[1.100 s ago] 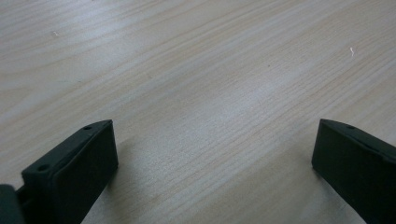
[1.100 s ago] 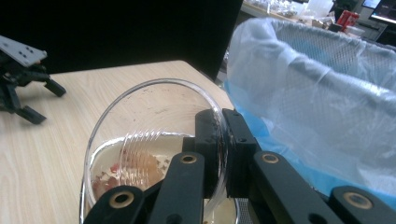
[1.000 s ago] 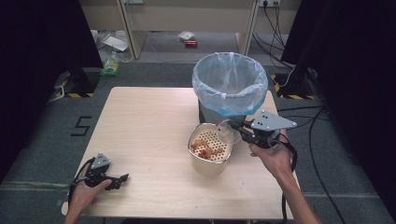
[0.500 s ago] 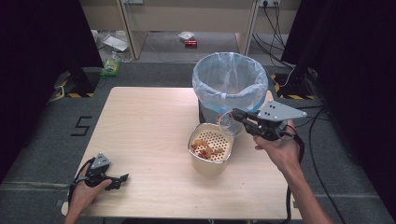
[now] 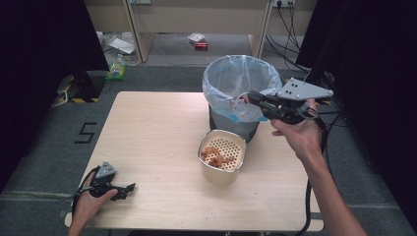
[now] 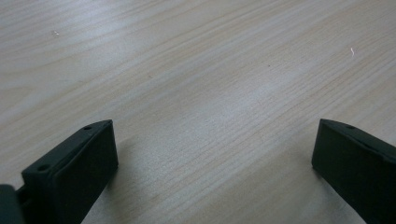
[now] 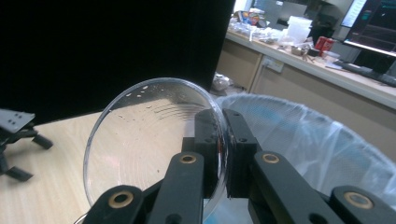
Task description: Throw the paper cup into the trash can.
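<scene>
We held the right tongs [image 5: 252,97] up in the air, over the rim of the trash bin [image 5: 231,81] with the thin blue bag in it. The right tongs were shut tight on the edge of a clear plastic lid [image 7: 154,140]. In the right gripper view the round lid stood on its edge, tilted, with little drops and specks on it, and the two black jaws pinched its rim from both sides. The bin stood at the far side of the wooden surface [image 5: 147,137]. Just in front of the bin sat a small metal container [image 5: 222,156] with a tray full of holes inside, and some orange-brown food bits [image 5: 216,155] lay on that tray. The lid was well above the container and apart from it. We kept the left tongs [image 5: 129,187] down low at the near left corner of the surface, far from the bin. The left tongs were wide open with only bare wood between the jaws, as the left gripper view showed.
</scene>
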The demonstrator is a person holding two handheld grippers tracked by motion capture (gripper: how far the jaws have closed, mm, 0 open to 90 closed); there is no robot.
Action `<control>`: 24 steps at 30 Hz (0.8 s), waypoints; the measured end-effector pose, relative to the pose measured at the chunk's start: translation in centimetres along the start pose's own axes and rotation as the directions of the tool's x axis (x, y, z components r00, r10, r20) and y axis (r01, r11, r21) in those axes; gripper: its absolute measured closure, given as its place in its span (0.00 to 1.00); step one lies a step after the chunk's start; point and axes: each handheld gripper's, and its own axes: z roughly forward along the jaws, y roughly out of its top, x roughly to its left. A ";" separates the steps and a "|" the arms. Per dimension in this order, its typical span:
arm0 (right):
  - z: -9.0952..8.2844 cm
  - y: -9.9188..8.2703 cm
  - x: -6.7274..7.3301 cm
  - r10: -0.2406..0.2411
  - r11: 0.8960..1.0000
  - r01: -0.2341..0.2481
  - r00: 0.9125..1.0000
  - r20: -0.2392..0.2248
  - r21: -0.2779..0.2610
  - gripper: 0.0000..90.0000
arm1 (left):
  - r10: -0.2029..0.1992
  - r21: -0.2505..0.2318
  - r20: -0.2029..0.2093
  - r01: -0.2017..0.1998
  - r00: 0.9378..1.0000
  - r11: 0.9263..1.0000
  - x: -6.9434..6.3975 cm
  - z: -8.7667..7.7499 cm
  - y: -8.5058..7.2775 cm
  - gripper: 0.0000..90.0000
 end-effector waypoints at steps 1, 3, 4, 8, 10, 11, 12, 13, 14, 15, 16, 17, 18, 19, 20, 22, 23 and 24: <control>0.0 0.3 -0.2 -0.001 1.000 0.001 1.000 0.003 0.001 0.96 | 0.000 0.000 0.000 0.000 1.000 1.000 0.0 0.0 0.0 0.00; 0.1 1.1 -0.8 -0.004 1.000 0.004 1.000 0.022 0.001 0.96 | 0.000 0.000 0.000 0.000 1.000 1.000 0.0 0.0 0.0 0.00; 0.2 1.4 -1.1 0.002 1.000 -0.002 1.000 0.028 -0.001 0.96 | 0.000 0.000 0.000 0.000 1.000 1.000 0.0 0.0 0.0 0.00; 0.8 2.3 -2.5 0.023 1.000 -0.022 0.998 0.065 -0.020 0.96 | 0.000 0.000 0.000 0.000 1.000 1.000 0.0 0.0 0.0 0.00; 1.3 2.5 -3.3 0.036 0.999 -0.033 0.995 0.092 -0.028 0.96 | 0.000 0.000 0.000 0.000 1.000 1.000 0.0 0.0 0.0 0.00; 1.6 2.4 -3.8 0.052 0.998 -0.049 0.993 0.106 -0.032 0.96 | 0.000 0.000 0.000 0.000 1.000 1.000 0.0 0.0 0.0 0.00; 2.2 2.2 -4.4 0.073 0.997 -0.069 0.990 0.122 -0.036 0.96 | 0.000 0.000 0.000 0.000 1.000 1.000 0.0 0.0 0.0 0.00; 3.1 1.8 -5.4 0.099 0.995 -0.094 0.985 0.143 -0.042 0.96 | 0.000 0.000 0.000 0.000 1.000 1.000 0.0 0.0 0.0 0.00; 3.1 1.8 -5.4 0.099 0.995 -0.094 0.985 0.143 -0.042 0.96 | 0.000 0.000 0.000 0.000 1.000 1.000 0.0 0.0 0.0 0.00; 3.4 1.6 -5.8 0.109 0.994 -0.104 0.982 0.153 -0.041 0.96 | 0.000 0.000 0.000 0.000 1.000 1.000 0.0 0.0 0.0 0.00; 3.8 1.3 -6.4 0.125 0.992 -0.120 0.977 0.170 -0.044 0.96 | 0.000 0.000 0.000 0.000 1.000 1.000 0.0 0.0 0.0 0.00; 4.4 0.9 -7.3 0.153 0.988 -0.146 0.970 0.188 -0.051 0.95 | 0.000 0.000 0.000 0.000 1.000 1.000 0.0 0.0 0.0 0.00; 4.4 0.9 -7.3 0.153 0.988 -0.146 0.970 0.188 -0.051 0.95 | 0.002 0.002 0.000 -0.002 1.000 1.000 0.0 0.0 0.0 0.00; 4.7 0.7 -7.8 0.169 0.985 -0.161 0.966 0.196 -0.058 0.94 | 0.000 0.000 0.000 0.000 1.000 1.000 0.0 0.0 0.0 0.00; 5.1 0.4 -8.2 0.192 0.981 -0.183 0.960 0.202 -0.065 0.89 | 0.000 0.000 0.000 0.000 1.000 1.000 0.0 0.0 0.0 0.00; 5.9 -0.1 -9.0 0.260 0.966 -0.250 0.939 0.226 -0.073 0.69 | 0.000 0.000 0.000 0.000 1.000 1.000 0.0 0.0 0.0 0.00; 6.0 -0.3 -9.4 0.276 0.961 -0.262 0.923 0.268 -0.086 0.65 | 0.000 0.000 0.000 0.000 1.000 1.000 0.0 0.0 0.0 0.00; 5.9 -0.4 -9.5 0.289 0.957 -0.273 0.920 0.267 -0.095 0.65 | 0.000 0.000 0.000 0.000 1.000 1.000 0.0 0.0 0.0 0.00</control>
